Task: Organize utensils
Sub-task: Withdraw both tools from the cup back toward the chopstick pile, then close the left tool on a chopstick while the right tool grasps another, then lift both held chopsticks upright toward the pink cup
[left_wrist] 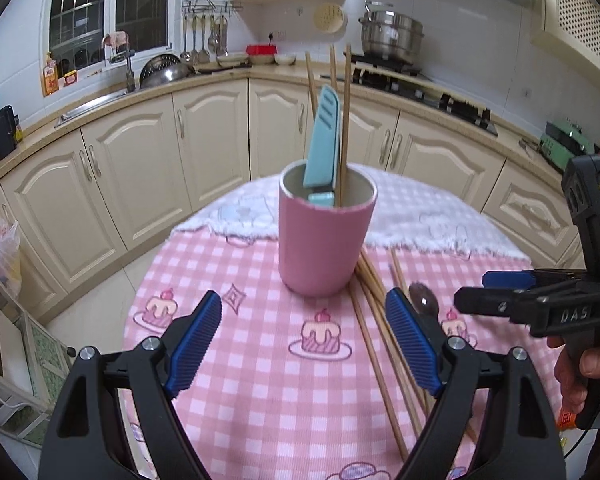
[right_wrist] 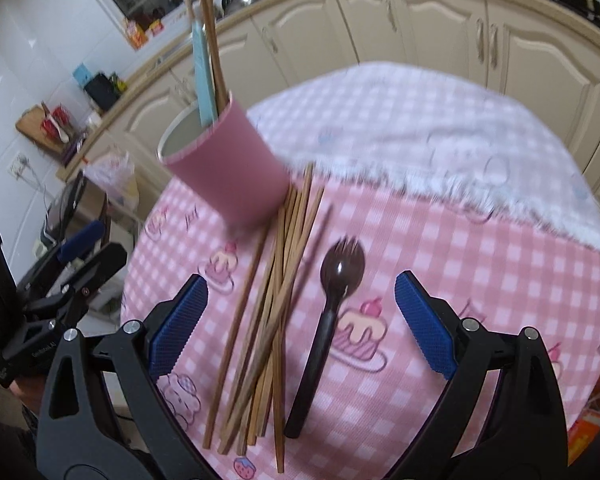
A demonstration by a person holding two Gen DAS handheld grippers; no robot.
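A pink cup point(left_wrist: 324, 240) point(right_wrist: 230, 164) stands upright on the pink checked tablecloth point(left_wrist: 260, 380) point(right_wrist: 480, 280), holding a light blue utensil point(left_wrist: 322, 140) point(right_wrist: 204, 76) and a few wooden chopsticks point(left_wrist: 345, 120) point(right_wrist: 212, 36). Right of the cup lies a loose bundle of several wooden chopsticks point(left_wrist: 380, 340) point(right_wrist: 268, 320) and a dark brown spork point(left_wrist: 424, 304) point(right_wrist: 332, 312). My left gripper point(left_wrist: 304, 340) hangs open in front of the cup, empty. My right gripper point(right_wrist: 300, 320) is open above the chopstick bundle and spork, its fingers apart from both. It shows side-on at the right of the left wrist view point(left_wrist: 476, 292).
A white fluffy cloth point(left_wrist: 420, 208) point(right_wrist: 440, 132) covers the far part of the round table. Cream kitchen cabinets point(left_wrist: 140, 168) curve round behind, with a sink, a stove and a steel pot point(left_wrist: 392, 32). A hand point(left_wrist: 580, 368) holds the right gripper's handle.
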